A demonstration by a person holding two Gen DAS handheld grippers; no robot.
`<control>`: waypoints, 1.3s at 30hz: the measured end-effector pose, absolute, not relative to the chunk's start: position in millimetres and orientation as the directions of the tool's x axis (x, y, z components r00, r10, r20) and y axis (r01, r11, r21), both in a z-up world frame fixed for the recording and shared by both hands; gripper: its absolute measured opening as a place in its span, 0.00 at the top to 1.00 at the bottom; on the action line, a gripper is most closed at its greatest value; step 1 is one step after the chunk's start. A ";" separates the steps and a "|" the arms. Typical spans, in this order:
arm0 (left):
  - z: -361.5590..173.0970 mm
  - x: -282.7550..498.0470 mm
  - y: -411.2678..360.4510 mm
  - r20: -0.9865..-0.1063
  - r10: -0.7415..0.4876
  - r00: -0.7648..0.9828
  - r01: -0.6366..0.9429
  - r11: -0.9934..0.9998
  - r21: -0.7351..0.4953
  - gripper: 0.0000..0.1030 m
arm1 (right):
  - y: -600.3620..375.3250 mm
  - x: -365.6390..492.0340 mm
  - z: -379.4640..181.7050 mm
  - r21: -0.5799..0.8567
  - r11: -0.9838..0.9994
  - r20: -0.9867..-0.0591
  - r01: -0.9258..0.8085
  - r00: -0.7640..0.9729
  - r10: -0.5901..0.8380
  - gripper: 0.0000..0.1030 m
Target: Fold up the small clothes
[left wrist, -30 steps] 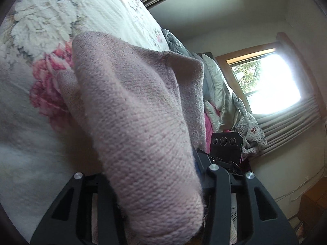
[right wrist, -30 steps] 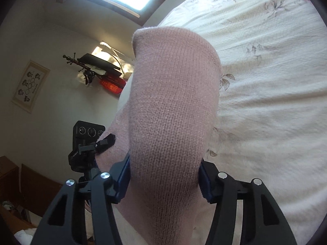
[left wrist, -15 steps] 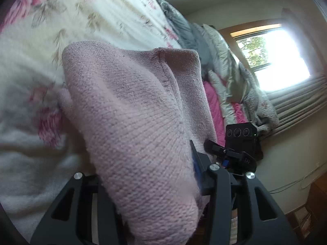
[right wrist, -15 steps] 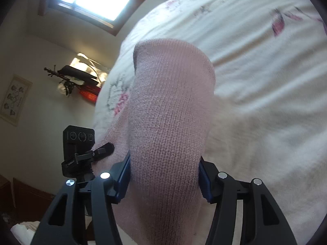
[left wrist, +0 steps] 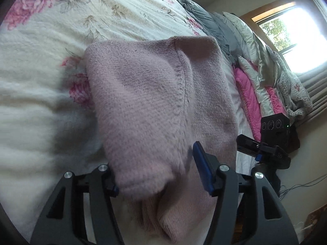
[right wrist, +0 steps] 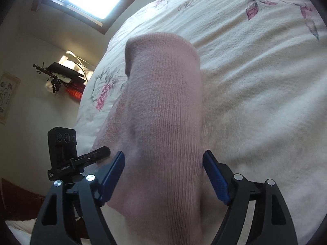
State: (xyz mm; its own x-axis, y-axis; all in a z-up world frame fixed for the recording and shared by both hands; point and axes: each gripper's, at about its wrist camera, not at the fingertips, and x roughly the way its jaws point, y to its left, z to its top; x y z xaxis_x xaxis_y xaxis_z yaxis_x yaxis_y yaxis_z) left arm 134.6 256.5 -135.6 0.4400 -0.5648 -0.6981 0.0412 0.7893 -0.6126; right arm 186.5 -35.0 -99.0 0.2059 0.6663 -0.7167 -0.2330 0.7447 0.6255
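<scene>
Both claws now spread apart, gripping nothing; half second ago shut on cloth. Left claw (left wrist: 161, 175), right claw (right wrist: 163, 175) still flank pink sweater (left wrist: 155, 102), draped over floral bedspread (left wrist: 51, 112). Fold judged laid; withdrawal next.

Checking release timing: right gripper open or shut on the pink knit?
Open. Right gripper fingers stand apart from the pink knit, gaps visible both sides.

left finger (left wrist: 111, 180) under knit (left wrist: 143, 106) (hem blurred)
</scene>
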 end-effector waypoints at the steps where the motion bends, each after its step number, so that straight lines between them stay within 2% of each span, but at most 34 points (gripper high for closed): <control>1: -129.7 125.0 255.6 -0.706 -0.547 0.450 0.050 0.805 -0.591 0.43 | -36.7 179.5 -97.6 0.623 0.746 -0.720 -0.236 0.200 0.665 0.23; 6: -119.2 85.8 236.4 -0.731 -0.507 0.457 0.071 0.840 -0.538 0.39 | -46.4 150.9 -99.6 0.565 0.788 -0.774 -0.243 0.175 0.609 0.25; 8: -121.5 78.4 227.0 -0.742 -0.493 0.455 0.066 0.850 -0.523 0.39 | -48.4 140.2 -102.4 0.538 0.808 -0.795 -0.241 0.174 0.581 0.36; 10: -129.4 73.5 221.6 -0.771 -0.453 0.448 0.043 0.872 -0.487 0.40 | -52.2 135.6 -108.7 0.508 0.832 -0.819 -0.222 0.174 0.547 0.52; 13: -147.2 66.8 221.2 -0.795 -0.433 0.426 0.008 0.880 -0.475 0.42 | -51.5 129.4 -118.9 0.450 0.866 -0.856 -0.218 0.171 0.488 0.53; 18: -151.6 63.5 215.6 -0.810 -0.388 0.441 0.025 0.907 -0.421 0.42 | -48.9 125.7 -120.5 0.418 0.878 -0.866 -0.231 0.191 0.463 0.53; 20: -148.8 61.7 219.9 -0.810 -0.395 0.434 0.003 0.899 -0.437 0.43 | -51.1 121.4 -117.1 0.406 0.881 -0.866 -0.242 0.204 0.456 0.49; 24: -132.5 49.5 219.3 -0.820 -0.356 0.448 -0.011 0.915 -0.403 0.41 | -48.9 103.9 -95.4 0.262 0.929 -0.892 -0.262 0.301 0.337 0.14; 26: -121.2 42.6 215.4 -0.836 -0.314 0.450 -0.016 0.933 -0.359 0.40 | -46.7 95.7 -83.2 0.204 0.946 -0.892 -0.251 0.351 0.285 0.08; 27: -116.7 38.6 214.2 -0.840 -0.299 0.452 -0.021 0.938 -0.345 0.36 | -46.7 91.8 -78.2 0.189 0.953 -0.891 -0.238 0.366 0.268 0.04; 33: -92.5 15.0 209.4 -0.843 -0.232 0.485 -0.066 0.951 -0.300 0.26 | -44.9 70.8 -56.2 0.041 0.986 -0.887 -0.160 0.448 0.110 0.04; 34: -88.1 12.0 208.7 -0.842 -0.216 0.494 -0.077 0.954 -0.290 0.23 | -41.9 65.4 -52.3 0.027 0.987 -0.885 -0.160 0.456 0.098 0.04; 39: -69.3 -0.9 204.7 -0.837 -0.171 0.519 -0.109 0.958 -0.264 0.19 | -26.3 51.7 -35.2 -0.004 0.983 -0.879 -0.183 0.469 0.083 0.04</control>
State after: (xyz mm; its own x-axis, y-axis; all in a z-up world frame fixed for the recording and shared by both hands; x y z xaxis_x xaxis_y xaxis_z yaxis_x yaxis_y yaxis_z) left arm -0.9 204.7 -69.3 0.5189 -0.1713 -0.8375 -0.1093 0.9584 -0.2637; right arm 51.7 -26.3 -35.2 0.4689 0.0831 -0.8793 -0.1827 0.9832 -0.0045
